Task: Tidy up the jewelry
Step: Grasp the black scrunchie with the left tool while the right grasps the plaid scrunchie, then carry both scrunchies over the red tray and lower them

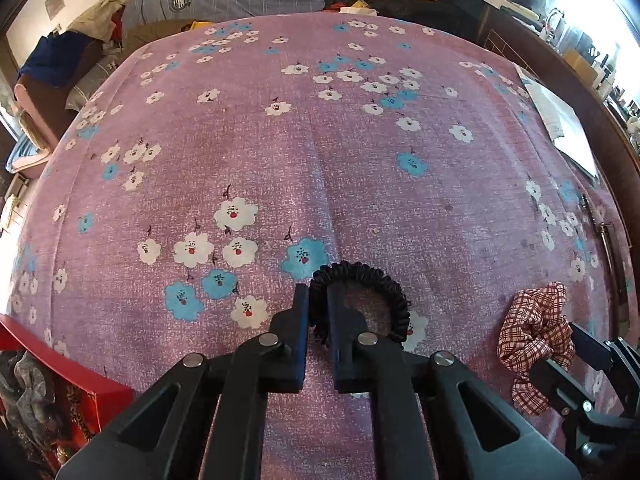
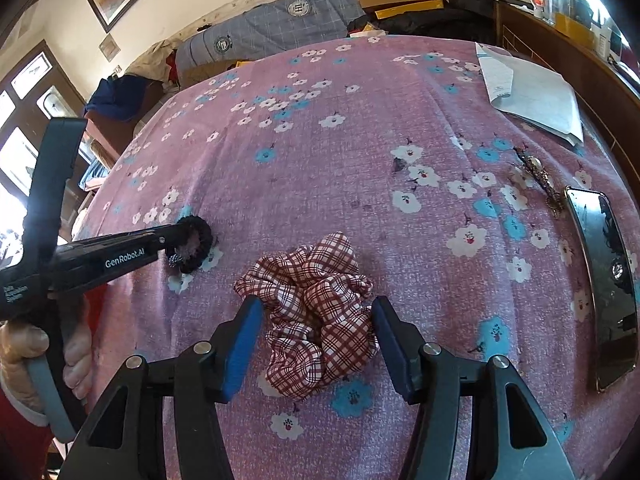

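The left gripper [image 1: 318,320] is seen clamped on the near-left arc of a black coil tie [image 1: 372,284], which is pinched between the pads while the rest of the ring lies on the pink sheet [image 1: 360,160]. The right gripper [image 2: 318,344] is held wide, its pads set either side of a plaid scrunchie [image 2: 320,312] and apparently not yet pressed in. The scrunchie lies just right of the tie, both near the front edge of the sheet. A red box [image 1: 60,376], with dark fabric pieces inside, is seen left of the tie and is judged to be the likely destination. A brooch-like piece [image 2: 540,180] and a phone [image 2: 604,280] lie well right of the scrunchie.

Several risks are judged from here. Only a thin arc of the tie is caught, so it could be stretched and sprung out of the pads if it is lifted fast or snagged on the sheet. The sheet itself could be pinched with the scrunchie if the right pads are closed too low, and the cloth would then be dragged up. Only a loose fold of the scrunchie might be caught, and it could be dropped mid-carry. Since the two grippers sit close together, they could be knocked together if both are swung toward the box at once.
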`<action>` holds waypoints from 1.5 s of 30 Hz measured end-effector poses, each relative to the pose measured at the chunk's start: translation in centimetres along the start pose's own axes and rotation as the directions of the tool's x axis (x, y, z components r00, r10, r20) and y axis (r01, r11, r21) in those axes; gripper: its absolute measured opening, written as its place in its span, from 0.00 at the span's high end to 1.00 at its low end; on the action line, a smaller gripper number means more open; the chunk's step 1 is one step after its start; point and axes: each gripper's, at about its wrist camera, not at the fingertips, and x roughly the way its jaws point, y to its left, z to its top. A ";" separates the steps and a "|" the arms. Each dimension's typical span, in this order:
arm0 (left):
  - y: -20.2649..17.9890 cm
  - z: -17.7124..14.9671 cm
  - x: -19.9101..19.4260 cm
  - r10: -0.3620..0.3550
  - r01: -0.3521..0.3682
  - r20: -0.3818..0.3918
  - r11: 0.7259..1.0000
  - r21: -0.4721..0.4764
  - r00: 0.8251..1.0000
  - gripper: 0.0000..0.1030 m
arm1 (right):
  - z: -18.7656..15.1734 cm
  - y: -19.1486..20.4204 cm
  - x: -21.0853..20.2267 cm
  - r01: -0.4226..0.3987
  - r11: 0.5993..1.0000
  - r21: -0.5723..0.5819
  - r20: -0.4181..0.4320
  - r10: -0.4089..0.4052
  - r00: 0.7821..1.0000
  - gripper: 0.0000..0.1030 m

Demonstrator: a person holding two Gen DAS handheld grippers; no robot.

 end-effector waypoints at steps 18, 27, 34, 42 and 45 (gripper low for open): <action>-1.4 -2.9 -6.4 -0.031 0.031 0.042 0.999 0.019 0.999 0.94 | -0.3 1.7 -0.5 0.071 0.994 -0.078 0.020 -0.070 0.997 0.84; -0.9 -5.5 -12.0 -0.038 0.038 0.105 0.999 0.005 0.994 0.94 | -1.6 3.0 -3.5 0.033 0.995 -0.091 0.041 -0.029 0.999 0.84; 1.0 -8.0 -16.8 -0.025 0.032 0.153 0.999 -0.042 0.988 0.94 | -3.0 5.1 -6.0 -0.012 0.994 -0.112 0.059 0.019 0.998 0.84; 3.9 -12.3 -22.4 0.057 -0.038 0.224 0.995 -0.087 0.973 0.94 | -4.4 9.4 -9.3 -0.058 0.980 -0.188 0.098 0.077 0.992 0.84; 5.6 -13.9 -24.0 0.092 -0.066 0.231 0.991 -0.117 0.969 0.94 | -5.0 11.0 -10.5 -0.072 0.973 -0.218 0.111 0.099 0.989 0.84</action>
